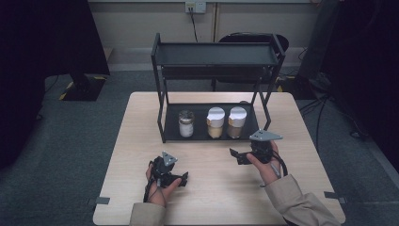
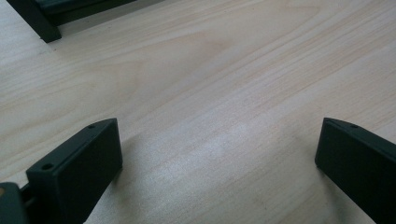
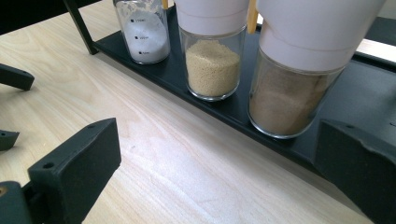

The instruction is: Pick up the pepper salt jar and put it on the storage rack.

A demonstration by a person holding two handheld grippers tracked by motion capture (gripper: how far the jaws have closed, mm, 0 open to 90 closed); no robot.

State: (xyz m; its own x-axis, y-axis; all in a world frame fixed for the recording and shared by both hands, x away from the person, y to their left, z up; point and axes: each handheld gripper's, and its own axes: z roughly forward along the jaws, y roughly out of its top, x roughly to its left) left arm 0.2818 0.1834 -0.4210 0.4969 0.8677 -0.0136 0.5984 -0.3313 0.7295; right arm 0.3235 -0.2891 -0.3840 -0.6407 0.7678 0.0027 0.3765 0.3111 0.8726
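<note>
The right claw [image 3: 217, 172] hangs open just before the brown-filled jar [image 3: 299, 74], holding nothing; the left claw [image 2: 217, 163] gapes empty over bare tabletop [image 2: 224, 70]; all three jars stand on the rack's bottom shelf [image 1: 171, 125]; seemingly no grasp yet made.

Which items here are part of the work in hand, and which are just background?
In play:
right gripper, open
brown-filled jar nearest it
yellow-grain jar
white-powder jar
black rack

Background:
left gripper, open over bare table
chair
wall socket
</note>
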